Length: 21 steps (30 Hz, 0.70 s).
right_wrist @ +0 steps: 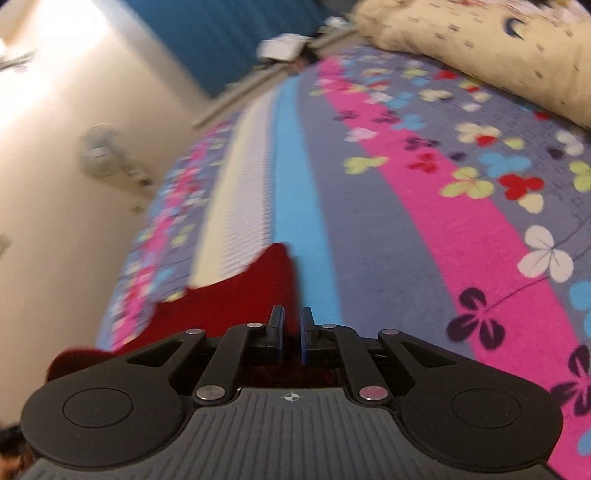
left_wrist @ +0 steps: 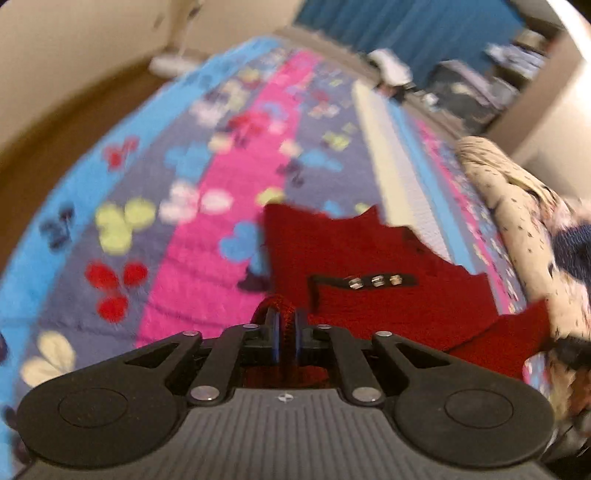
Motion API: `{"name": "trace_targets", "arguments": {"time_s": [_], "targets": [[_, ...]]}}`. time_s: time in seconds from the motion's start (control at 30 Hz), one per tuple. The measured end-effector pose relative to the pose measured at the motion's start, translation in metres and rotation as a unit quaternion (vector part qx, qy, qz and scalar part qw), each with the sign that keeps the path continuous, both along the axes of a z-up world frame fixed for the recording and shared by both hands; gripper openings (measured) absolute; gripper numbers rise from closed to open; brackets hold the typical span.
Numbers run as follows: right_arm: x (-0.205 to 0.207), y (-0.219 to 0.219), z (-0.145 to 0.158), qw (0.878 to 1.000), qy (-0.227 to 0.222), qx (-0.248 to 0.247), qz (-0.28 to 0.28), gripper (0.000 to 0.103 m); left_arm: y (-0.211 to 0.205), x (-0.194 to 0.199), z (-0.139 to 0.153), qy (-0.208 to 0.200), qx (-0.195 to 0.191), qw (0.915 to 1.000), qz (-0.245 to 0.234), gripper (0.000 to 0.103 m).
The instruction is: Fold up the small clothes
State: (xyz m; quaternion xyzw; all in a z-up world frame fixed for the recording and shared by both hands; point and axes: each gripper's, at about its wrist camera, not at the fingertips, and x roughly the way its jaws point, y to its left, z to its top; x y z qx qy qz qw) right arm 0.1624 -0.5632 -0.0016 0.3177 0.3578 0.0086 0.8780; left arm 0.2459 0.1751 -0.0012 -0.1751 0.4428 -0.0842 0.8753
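A small red knitted garment [left_wrist: 369, 266] with a dark strip of silvery buttons [left_wrist: 375, 281] lies spread on the flowered bedspread [left_wrist: 207, 229]. My left gripper [left_wrist: 285, 320] is shut on a bunched red edge of it, low over the bed. In the right wrist view the same red garment [right_wrist: 236, 295] hangs to the left of and under my right gripper [right_wrist: 291, 320], whose fingers stand close together with red cloth between them. The frames are blurred by motion.
A cream patterned pillow [left_wrist: 517, 221] lies at the right of the bed; it also shows in the right wrist view [right_wrist: 480, 44]. A blue curtain [left_wrist: 406, 26] and cluttered shelves [left_wrist: 480, 88] stand beyond the bed. A cream wall [right_wrist: 55, 184] runs along the left.
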Motion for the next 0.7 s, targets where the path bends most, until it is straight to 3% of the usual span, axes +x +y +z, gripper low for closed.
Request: {"name": "trace_targets", "arguments": {"time_s": [0.03,0.1,0.23,0.3,0.33,0.43,0.53,0.7], "targets": [[0.009,0.003,-0.014,1.0,0.011,-0.003,0.004,0.009,0.002,0.005,-0.001,-0.001,0.002,1.0,0.003,0.018],[0.021,0.007,-0.027,0.998,0.051,-0.03,0.004,0.011,0.01,0.004,0.01,-0.044,0.022,0.9983,0.03,0.02],[0.019,-0.008,-0.014,0.999,-0.013,-0.028,-0.031,0.014,0.041,0.001,0.01,-0.05,-0.039,0.9953,0.073,0.022],[0.019,-0.015,-0.018,0.999,-0.005,-0.014,-0.041,0.021,0.038,0.004,0.005,-0.033,-0.032,0.9976,0.053,0.025],[0.02,-0.016,-0.021,0.999,0.001,-0.008,-0.037,0.027,0.034,0.006,0.003,-0.026,-0.022,0.9987,0.037,0.032],[0.026,-0.008,-0.032,1.0,0.024,-0.004,0.014,0.046,0.012,0.007,-0.003,-0.018,0.022,0.9996,-0.001,0.042],[0.032,0.005,-0.036,0.997,0.046,-0.03,0.058,0.053,-0.004,0.009,-0.013,-0.005,0.043,0.999,-0.012,0.045],[0.038,0.016,-0.048,0.993,0.079,-0.034,0.077,0.055,-0.014,0.018,-0.023,0.018,0.055,0.9983,-0.01,0.053]]}}
